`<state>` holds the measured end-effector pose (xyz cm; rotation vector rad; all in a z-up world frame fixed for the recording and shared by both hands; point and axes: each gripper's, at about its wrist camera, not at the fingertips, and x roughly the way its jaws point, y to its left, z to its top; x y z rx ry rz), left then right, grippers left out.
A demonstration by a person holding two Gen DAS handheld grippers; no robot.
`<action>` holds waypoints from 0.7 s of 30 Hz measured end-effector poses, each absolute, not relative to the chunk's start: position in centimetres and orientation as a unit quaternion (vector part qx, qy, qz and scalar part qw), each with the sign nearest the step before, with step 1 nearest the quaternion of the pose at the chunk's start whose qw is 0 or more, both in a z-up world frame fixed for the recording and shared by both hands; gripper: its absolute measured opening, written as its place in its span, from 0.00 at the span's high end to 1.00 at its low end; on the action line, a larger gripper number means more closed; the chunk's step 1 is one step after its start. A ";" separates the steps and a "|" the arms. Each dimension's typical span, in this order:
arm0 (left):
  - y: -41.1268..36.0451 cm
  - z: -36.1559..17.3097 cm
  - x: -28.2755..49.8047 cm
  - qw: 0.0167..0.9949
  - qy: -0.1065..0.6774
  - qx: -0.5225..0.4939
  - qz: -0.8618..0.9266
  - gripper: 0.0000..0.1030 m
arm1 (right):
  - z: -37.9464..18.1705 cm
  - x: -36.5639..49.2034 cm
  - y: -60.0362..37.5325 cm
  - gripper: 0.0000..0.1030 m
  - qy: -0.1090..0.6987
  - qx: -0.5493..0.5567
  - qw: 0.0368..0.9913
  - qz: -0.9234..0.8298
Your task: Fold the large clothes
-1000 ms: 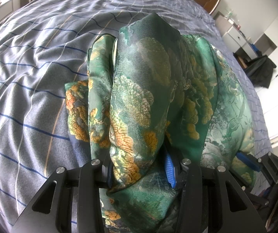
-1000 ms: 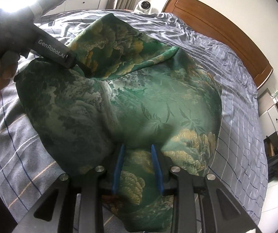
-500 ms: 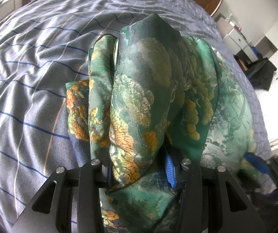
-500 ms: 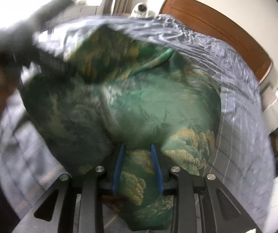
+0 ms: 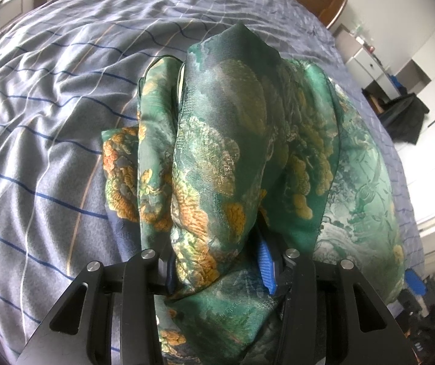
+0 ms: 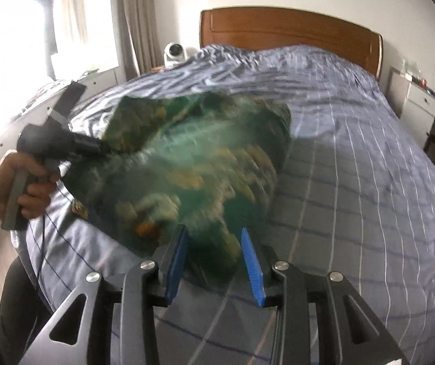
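Right gripper (image 6: 214, 258): jaws opening, garment corner that was pinched a second ago now sits loose between blue pads, no longer clamped; view swung and blurred since then. Likely meaning: right side of fold released, right hand freed for next edge.

Left gripper (image 5: 217, 261): unchanged, jaws part-closed, clamped on thick bunch of green floral garment (image 5: 248, 140).

Garment lies on striped bedsheet (image 5: 50, 106), near bed's foot. Long axis runs from left gripper's bunch toward right gripper; bunched end peaks toward wooden headboard (image 6: 290, 27).

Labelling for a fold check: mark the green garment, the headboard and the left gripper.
green garment (image 5: 226, 140), left wrist view, raised fold.
headboard (image 6: 278, 30), right wrist view, wooden panel.
left gripper (image 5: 217, 266), left wrist view, between its fingertips.
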<state>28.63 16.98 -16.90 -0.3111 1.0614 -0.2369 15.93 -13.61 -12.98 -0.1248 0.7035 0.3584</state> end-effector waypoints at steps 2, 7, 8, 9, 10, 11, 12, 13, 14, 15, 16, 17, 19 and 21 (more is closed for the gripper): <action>17.0 -16.9 28.6 0.845 0.502 -0.147 -0.113 0.56 | -13.4 15.8 -14.2 0.64 0.351 -0.058 0.919 0.168; 17.1 -16.4 28.5 0.844 0.502 -0.151 -0.115 0.56 | -14.1 14.6 -15.8 0.64 0.361 -0.056 0.918 0.156; 17.4 -16.1 28.4 0.842 0.502 -0.156 -0.120 0.54 | -14.1 14.2 -16.1 0.64 0.361 -0.055 0.918 0.154; 17.8 -15.8 28.4 0.839 0.503 -0.166 -0.126 0.52 | -14.2 13.9 -16.5 0.64 0.362 -0.053 0.918 0.153; 18.5 -15.3 28.2 0.833 0.504 -0.183 -0.137 0.50 | -14.2 13.7 -16.9 0.64 0.362 -0.050 0.919 0.151; 19.1 -15.0 28.1 0.829 0.504 -0.193 -0.144 0.47 | -14.2 13.3 -17.3 0.63 0.361 -0.047 0.919 0.149; 19.9 -14.6 27.7 0.826 0.503 -0.206 -0.147 0.42 | -14.2 12.9 -17.9 0.63 0.361 -0.044 0.920 0.145; 20.4 -14.3 27.4 0.826 0.503 -0.211 -0.144 0.38 | -14.2 12.8 -18.4 0.63 0.360 -0.041 0.921 0.143; 21.2 -13.9 27.0 0.827 0.501 -0.215 -0.135 0.35 | -14.3 12.5 -18.9 0.63 0.359 -0.037 0.922 0.139; 22.1 -13.2 26.3 0.829 0.497 -0.221 -0.129 0.35 | -14.3 12.2 -19.5 0.63 0.358 -0.033 0.923 0.136; 22.7 -12.8 25.8 0.830 0.493 -0.229 -0.129 0.35 | -14.3 12.0 -20.0 0.63 0.356 -0.026 0.925 0.132; 23.6 -12.2 25.2 0.830 0.486 -0.243 -0.129 0.35 | -14.3 11.7 -20.5 0.62 0.354 -0.021 0.926 0.129; 24.5 -11.3 24.2 0.830 0.470 -0.268 -0.134 0.34 | -14.5 11.3 -21.4 0.62 0.350 -0.009 0.929 0.122; 24.9 -10.5 23.7 0.828 0.460 -0.287 -0.145 0.30 | -14.8 11.2 -21.9 0.62 0.351 0.002 0.929 0.118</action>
